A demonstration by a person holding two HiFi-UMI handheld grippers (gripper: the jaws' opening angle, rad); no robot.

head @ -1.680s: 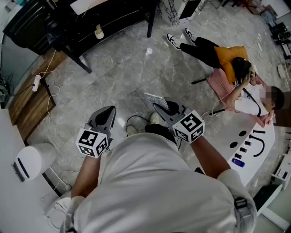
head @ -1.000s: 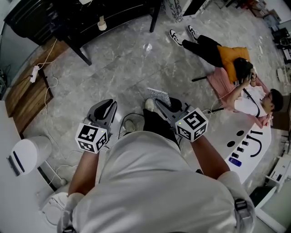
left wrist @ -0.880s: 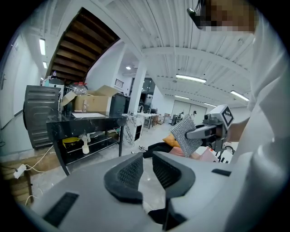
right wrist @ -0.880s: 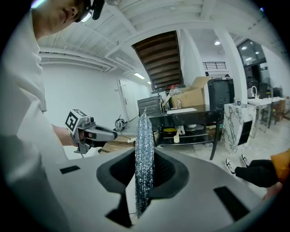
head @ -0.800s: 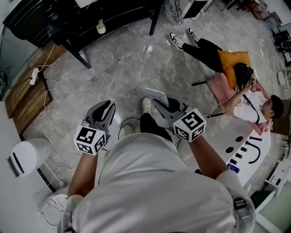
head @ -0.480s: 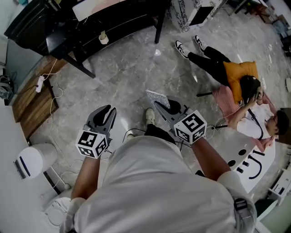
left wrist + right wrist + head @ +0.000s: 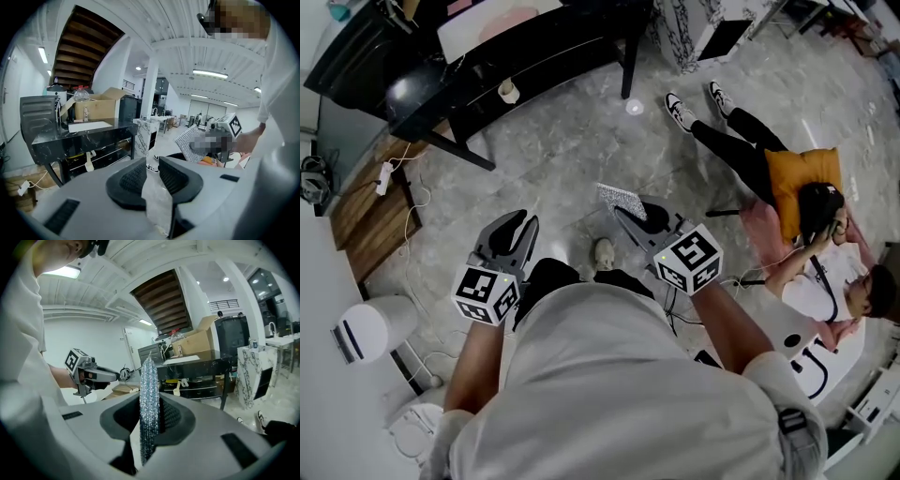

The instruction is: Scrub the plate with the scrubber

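Seen from above, a person in a white shirt stands on a grey marble floor. At the centre of the frame, the right gripper pinches a silver mesh scrubber edge-on between its pads. At lower left, the left gripper has just been opening. Its jaws are narrowly apart with nothing between them. A black table fills the upper left.
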